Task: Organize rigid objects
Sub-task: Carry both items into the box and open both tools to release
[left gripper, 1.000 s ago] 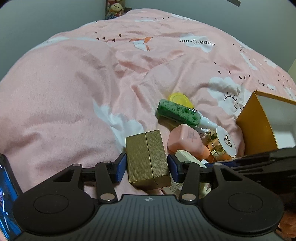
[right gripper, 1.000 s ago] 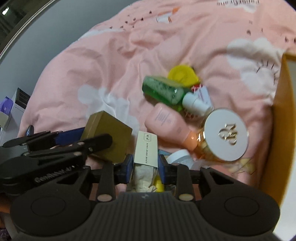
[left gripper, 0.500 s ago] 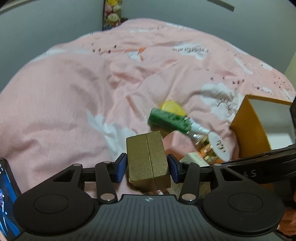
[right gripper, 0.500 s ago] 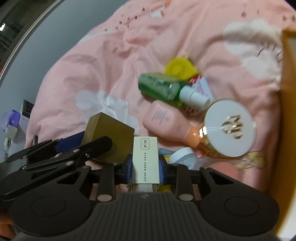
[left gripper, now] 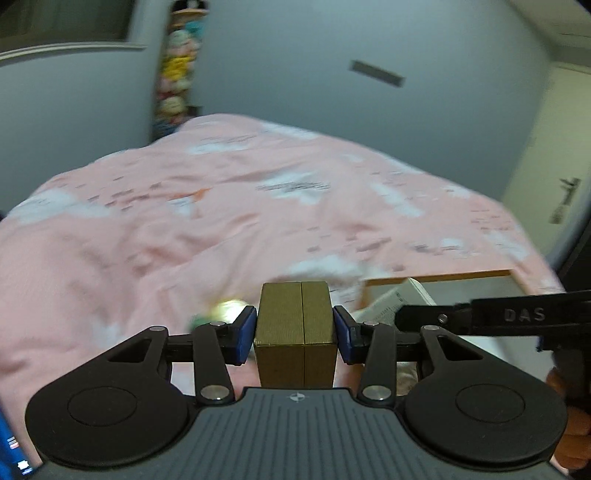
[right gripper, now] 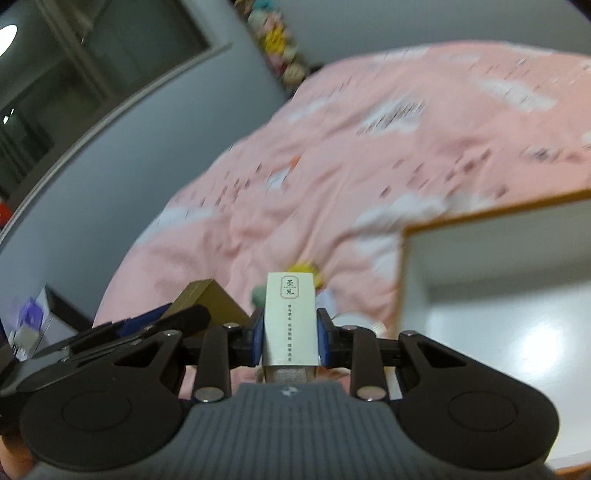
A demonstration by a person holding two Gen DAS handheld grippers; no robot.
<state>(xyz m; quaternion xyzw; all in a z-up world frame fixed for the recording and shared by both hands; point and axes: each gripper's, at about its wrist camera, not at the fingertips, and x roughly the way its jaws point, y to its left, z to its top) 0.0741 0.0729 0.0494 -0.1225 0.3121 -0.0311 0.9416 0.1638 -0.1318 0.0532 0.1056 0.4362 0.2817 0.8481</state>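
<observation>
**Both tongs loaded above the pink bedspread**

Here we hold one item in each gripper. In the left wrist view, our left gripper sits at lower centre of the frame, its blue pads pressed against the two sides of a gold box with a seam running down its middle. The box stands upright between the jaws, clear of the pink bedspread that fills the middle of the frame. At the right edge, level with the box, the black body of our right gripper reaches in, with the white carton showing just past it.

In the right wrist view, our right gripper is clamped on that same white carton, a slim upright pack with a small printed emblem near its top and a line of text down its face. The gold box appears at lower left of the frame, beside the carton, in the left gripper's jaws. An open box with an orange rim and white interior takes up the right side of the frame, resting on the bedspread. Just behind the carton top, a yellow item and something green lie blurred on the cover; we cannot tell what they are. A row of plush toys stands at top centre against the grey wall.
</observation>
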